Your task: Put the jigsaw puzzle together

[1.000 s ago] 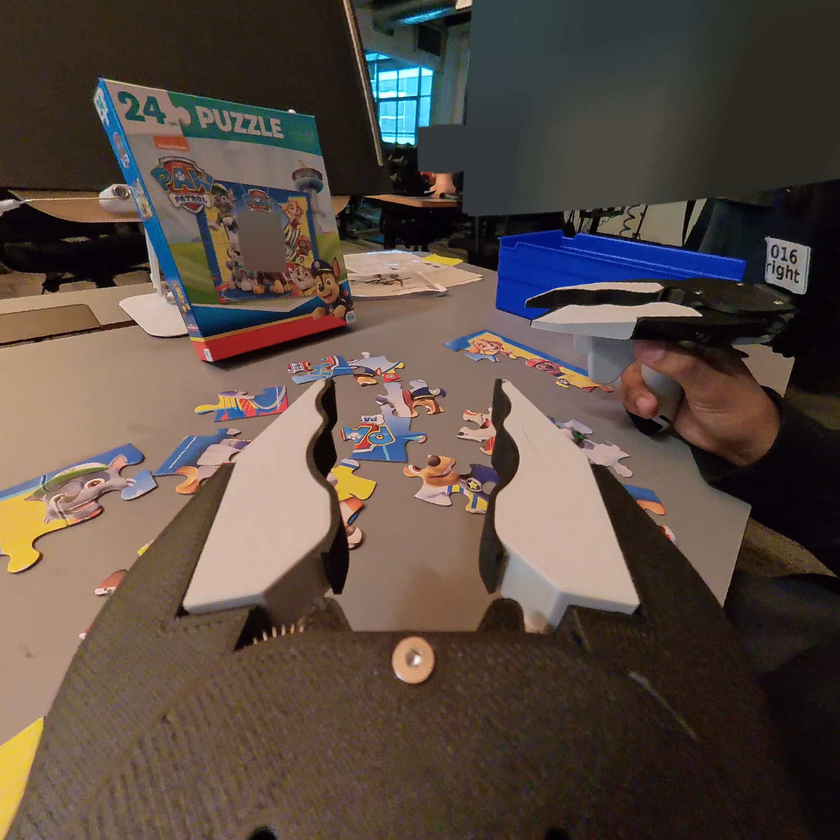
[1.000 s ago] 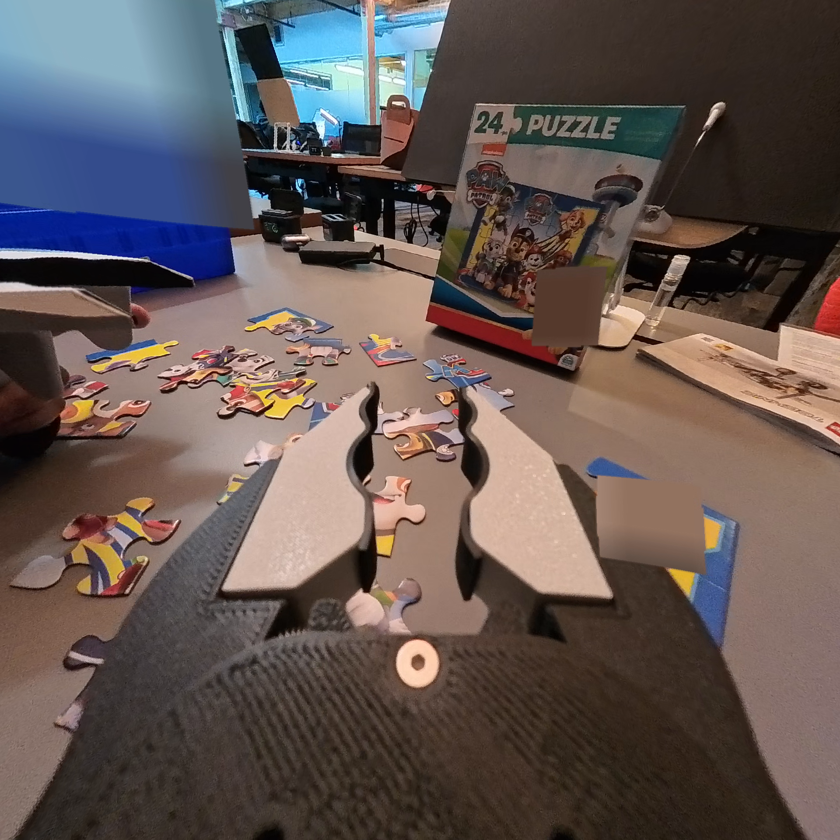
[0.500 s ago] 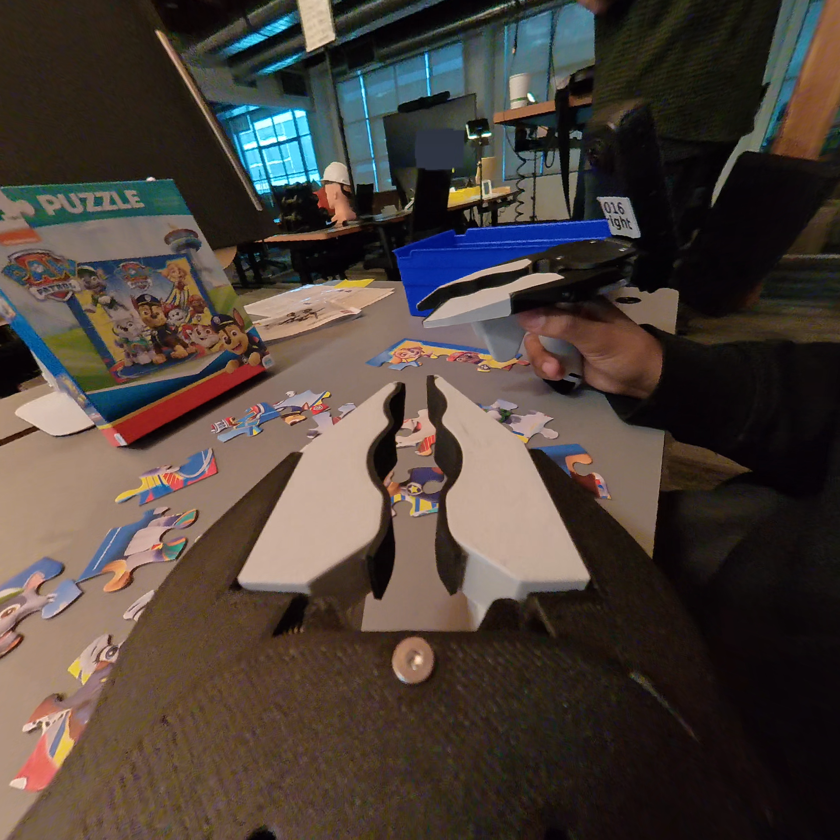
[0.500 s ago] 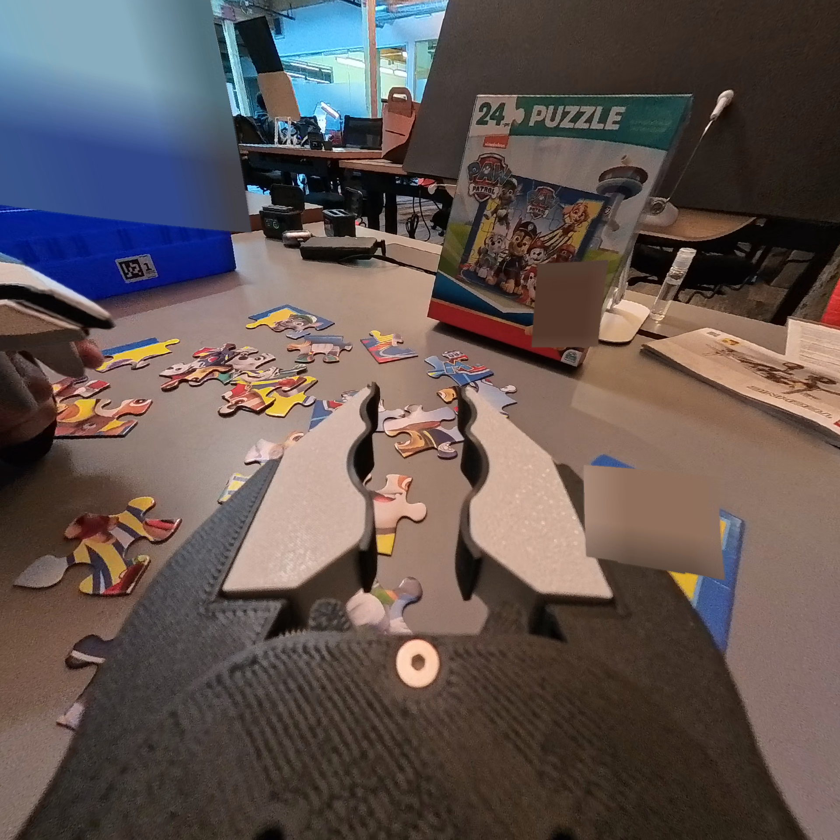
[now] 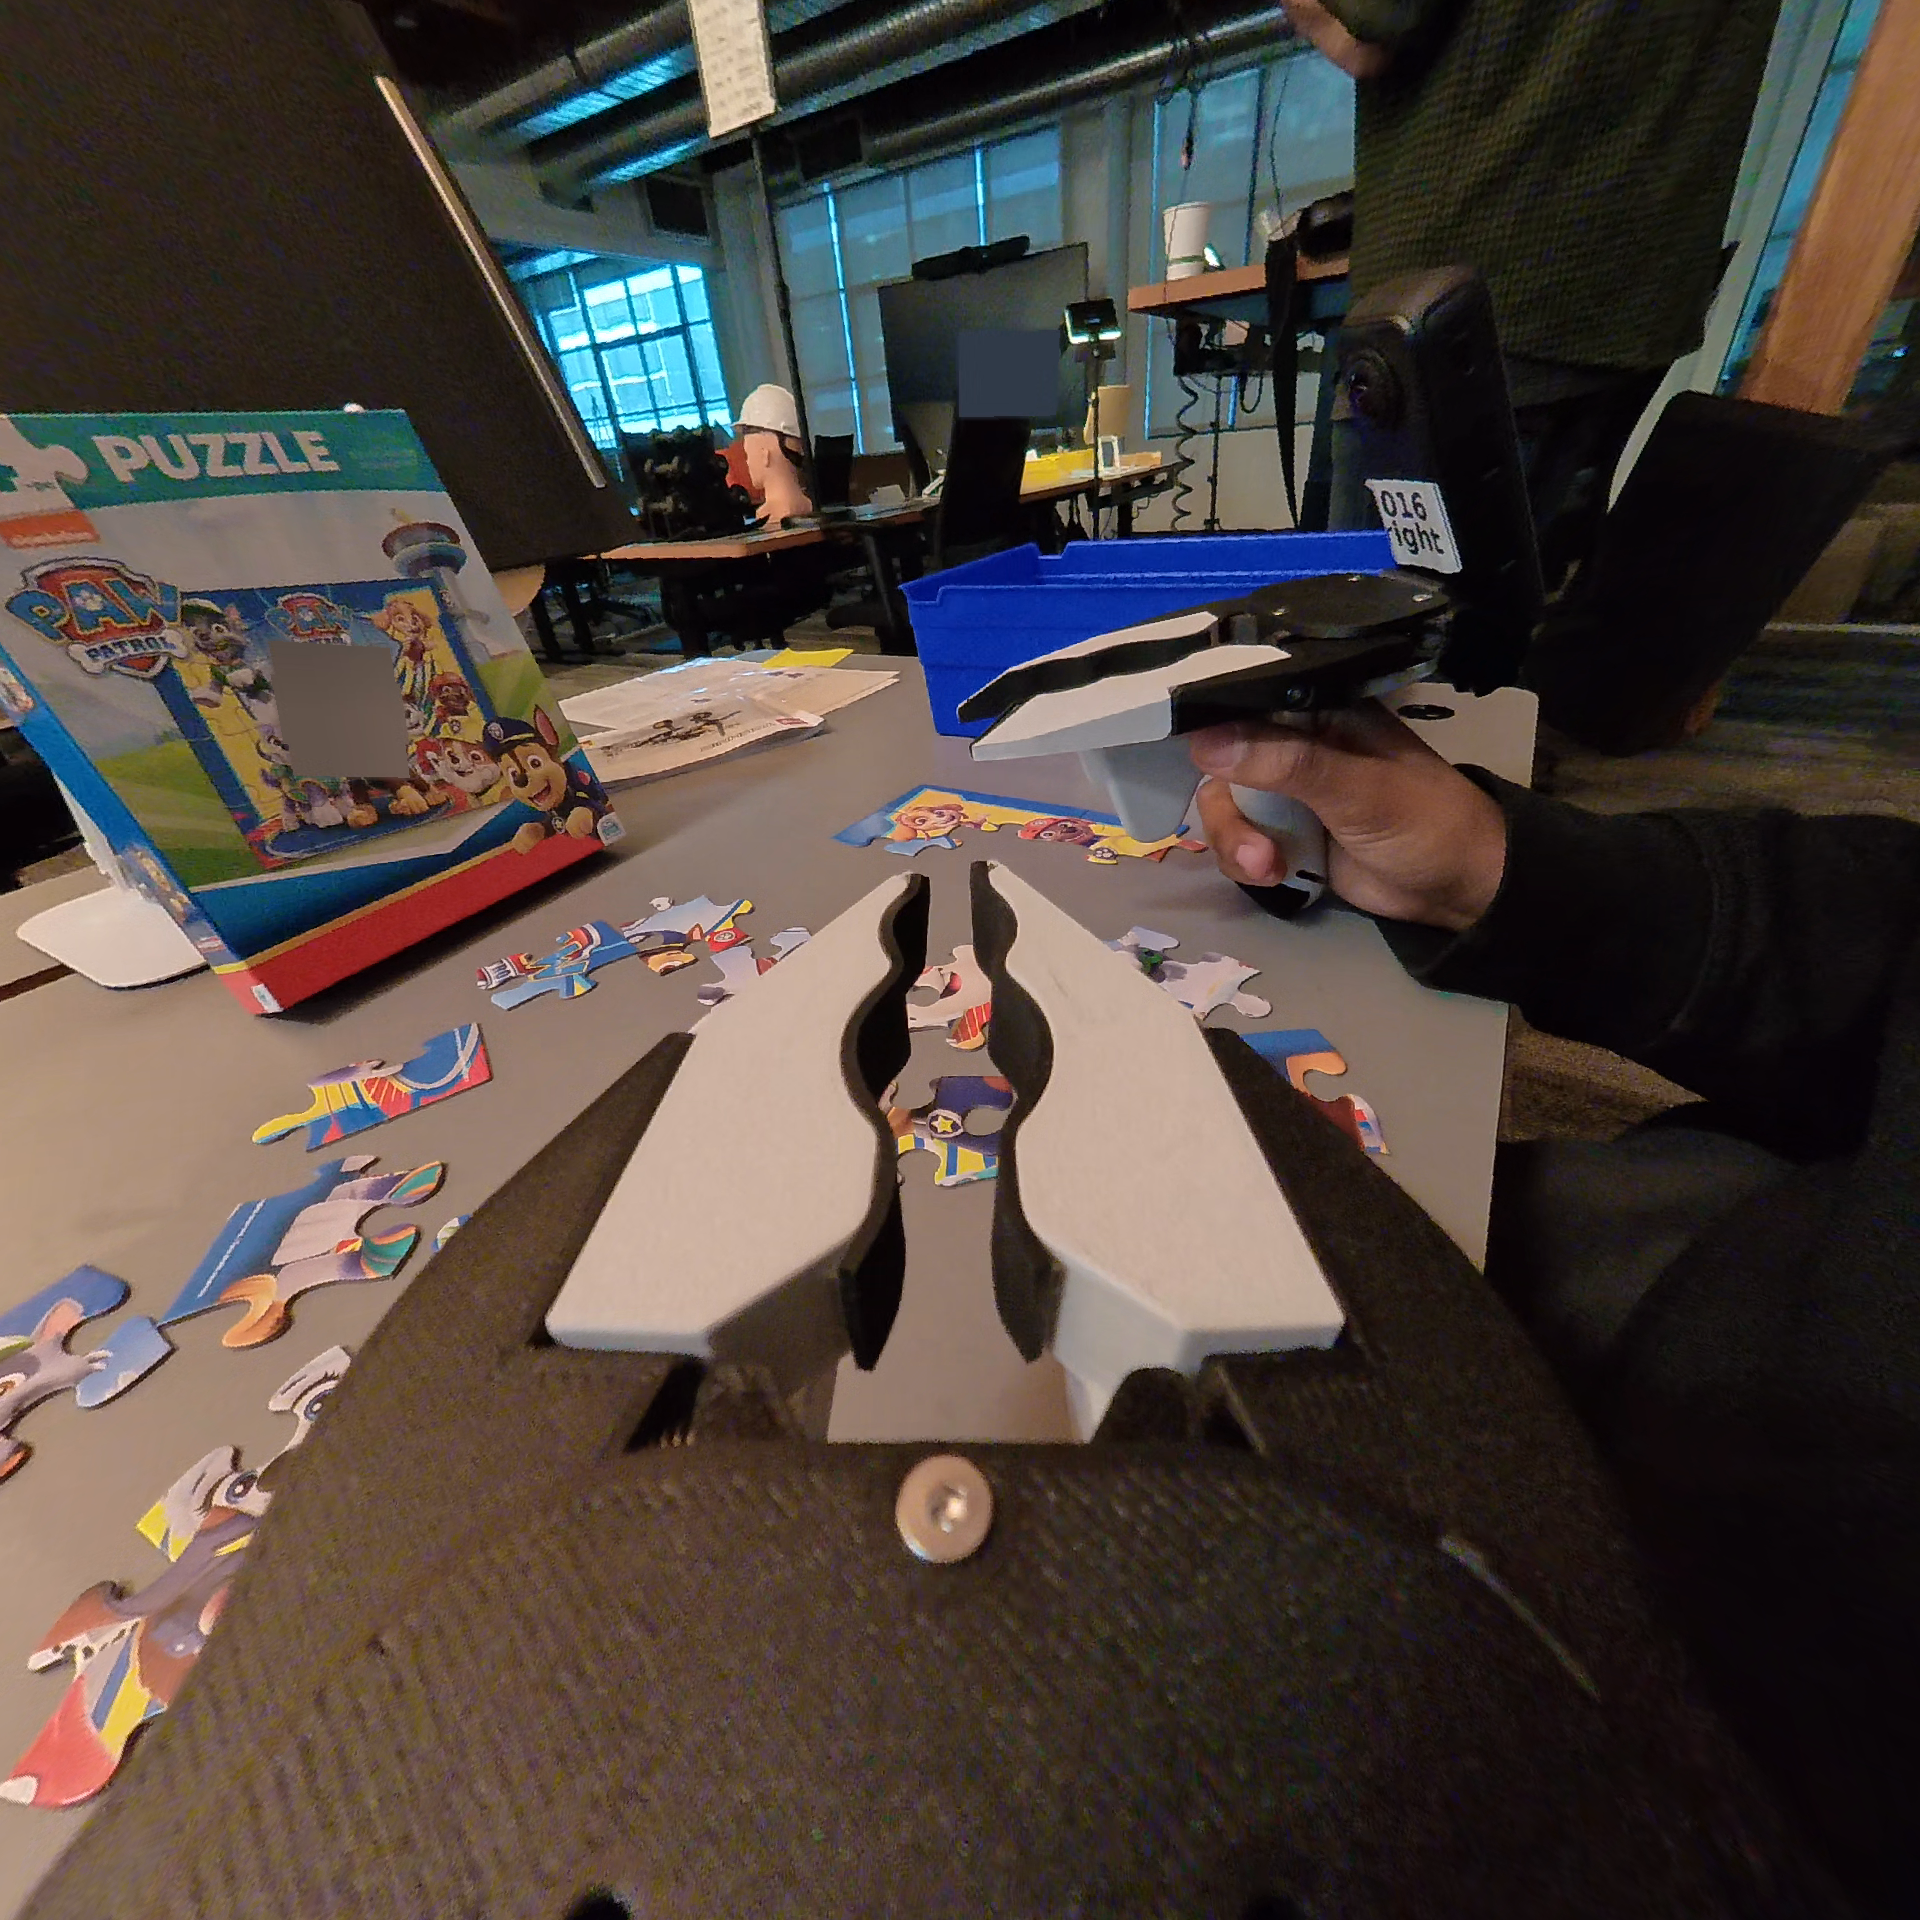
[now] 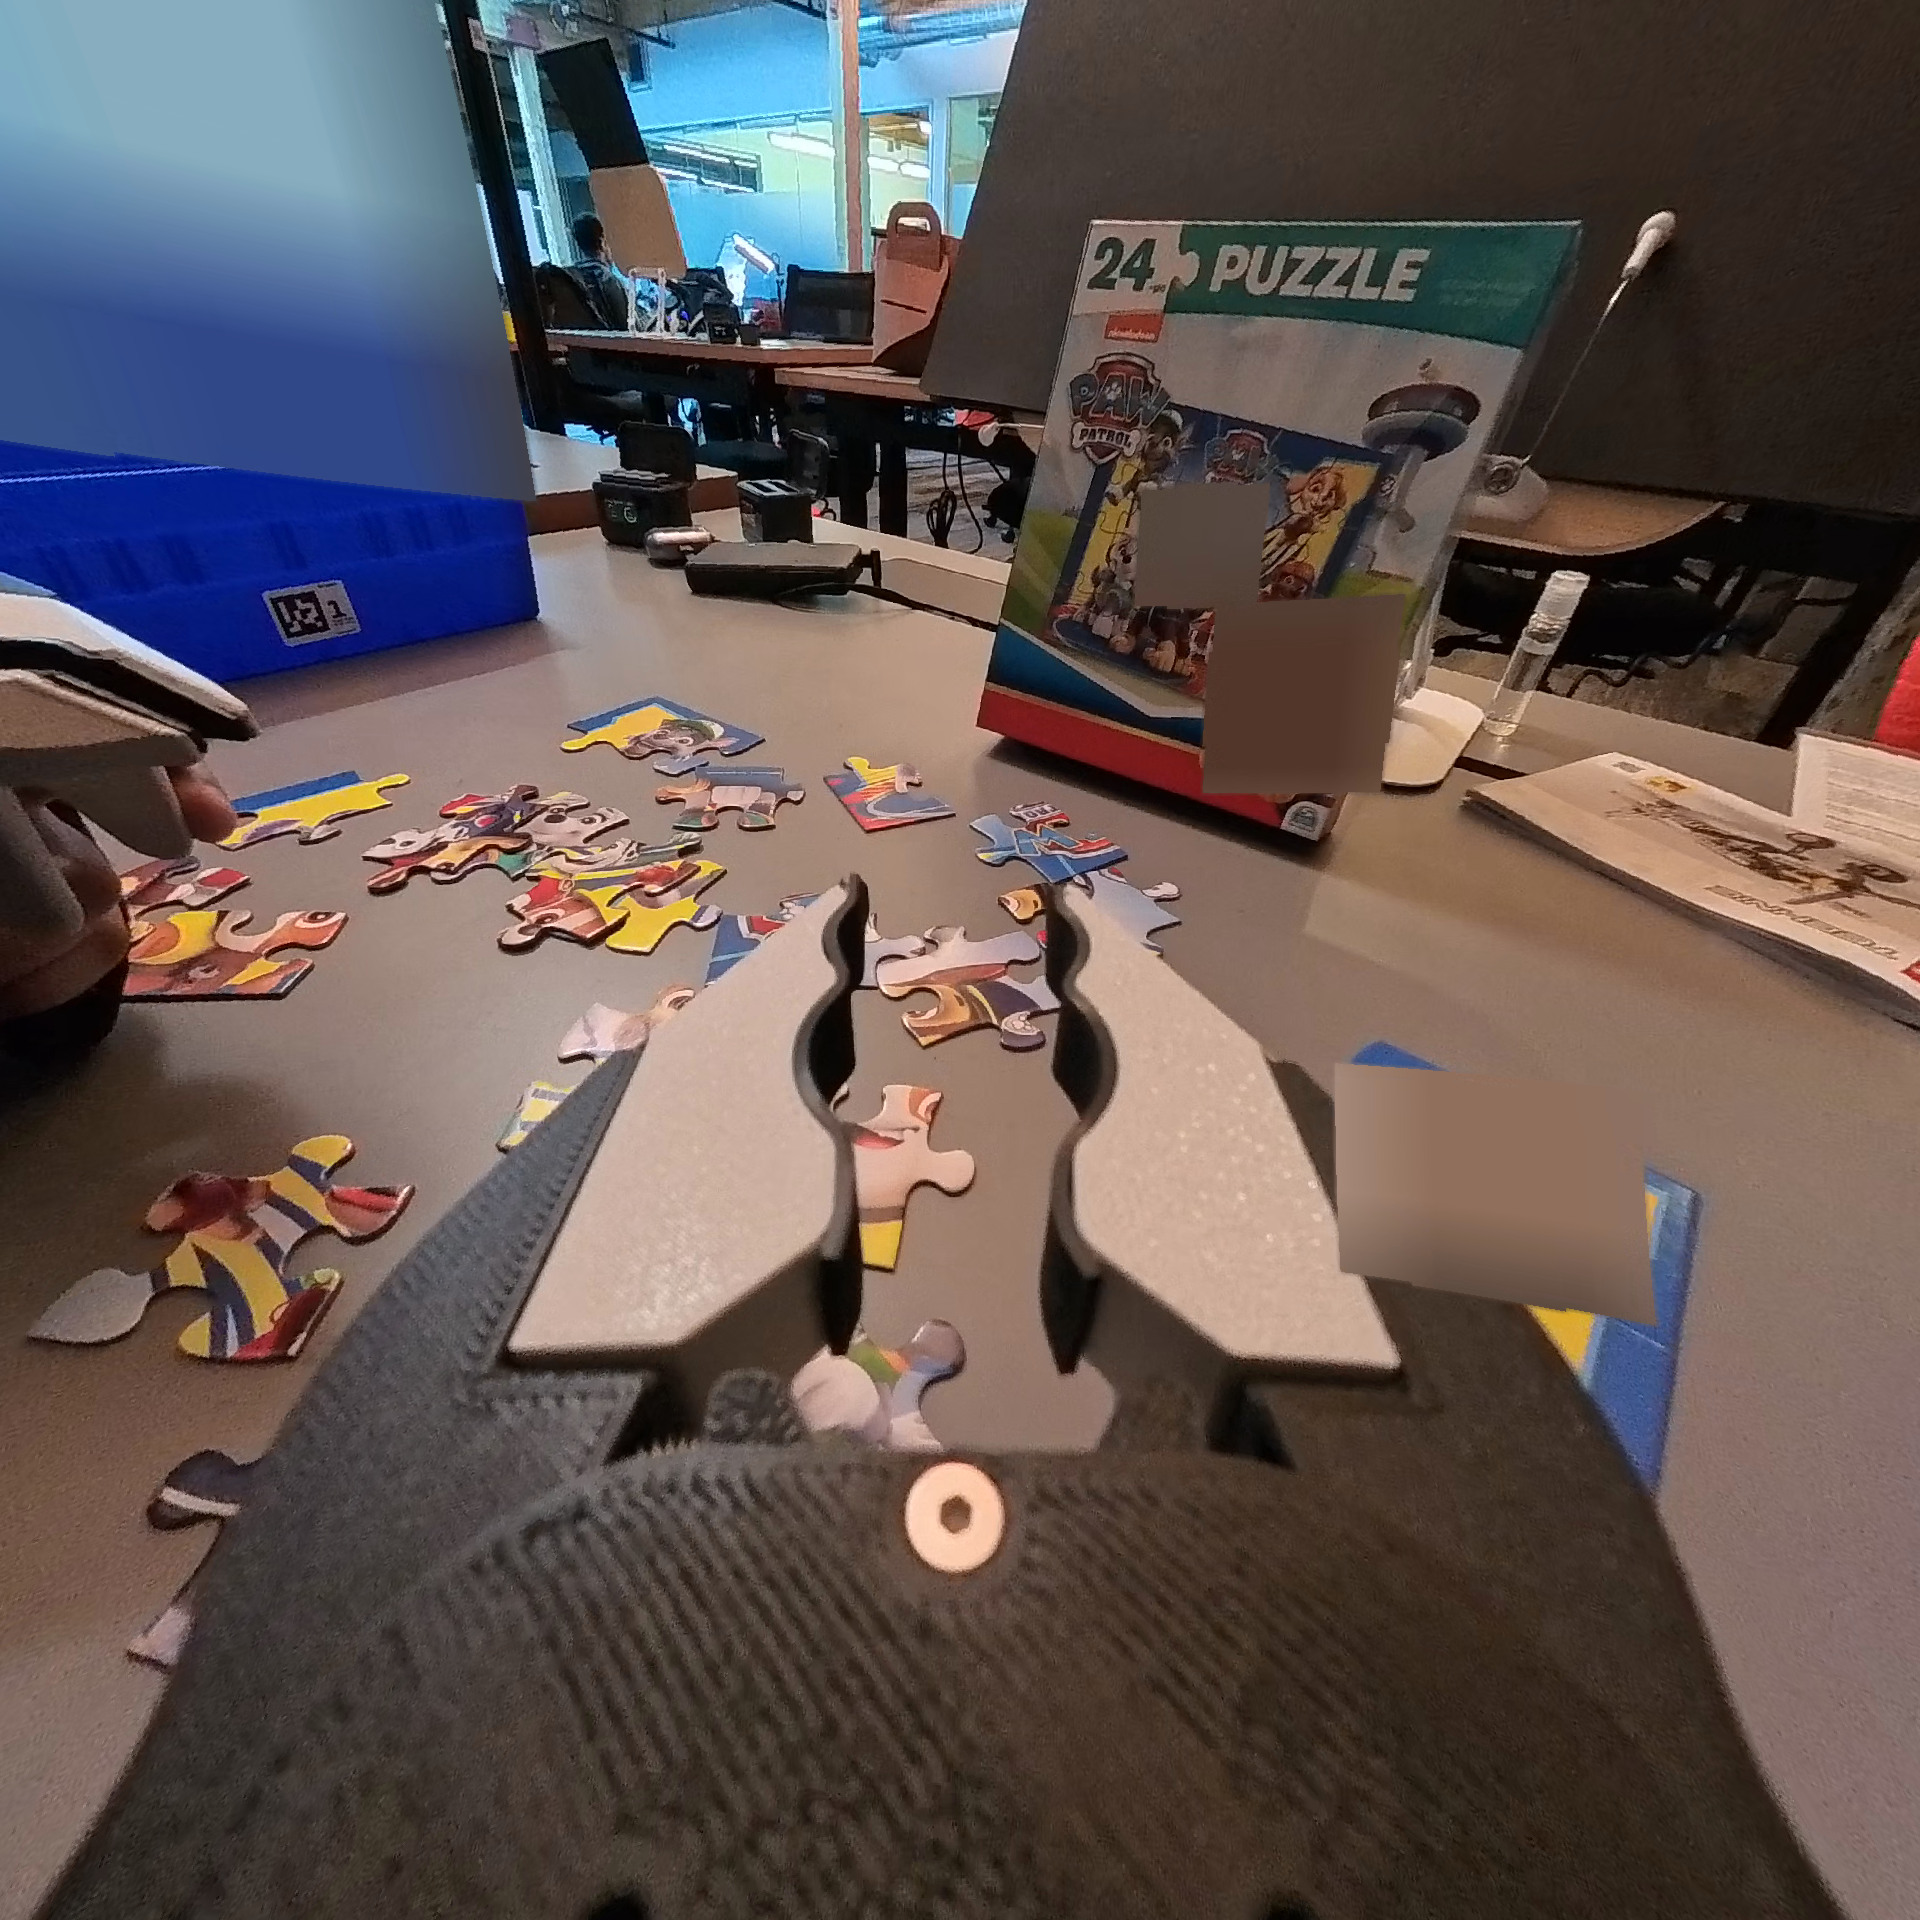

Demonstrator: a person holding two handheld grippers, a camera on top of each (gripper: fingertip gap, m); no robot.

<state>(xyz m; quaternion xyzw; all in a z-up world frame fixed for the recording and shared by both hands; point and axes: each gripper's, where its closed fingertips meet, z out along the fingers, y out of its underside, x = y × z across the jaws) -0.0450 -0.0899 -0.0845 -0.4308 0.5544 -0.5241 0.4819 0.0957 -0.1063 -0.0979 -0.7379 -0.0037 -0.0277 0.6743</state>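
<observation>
Both tools hang above a grey desk [image 6: 1455, 966] strewn with loose puzzle pieces [image 6: 582, 883], and neither has hold of anything. The left hand-held gripper [image 5: 948, 883] is nearly closed, with only a narrow slit between its fingertips and bare desk showing through it. Pieces lie under and beyond it, including a blue piece with a star [image 5: 951, 1127], but none sits between its pads. The right hand-held gripper [image 6: 956, 904] stands partly open, and a piece with a brown curl [image 6: 966, 982] lies flat on the desk beyond its gap, untouched. In the left view this right tool [image 5: 1112, 675] is seen from the side, held in a hand [image 5: 1351, 810] above a joined strip of pieces [image 5: 997, 821] near the blue bin [image 5: 1039, 613]. The likely trouble is the thinness of the pieces: they lie flush on the desk, so fingertips coming down may skid over a piece or push it along rather than grip its edge. Several pieces overlap in the heap on the left of the right view, so a pinch there could lift two together or drag a neighbour. A sweep of the sleeve [image 5: 1662, 935] or the tool body could also scatter pieces, or shove the joined strip apart. The puzzle box [image 6: 1278, 520] stands upright at the back, leaning, and a knock could tip it onto the pieces.
</observation>
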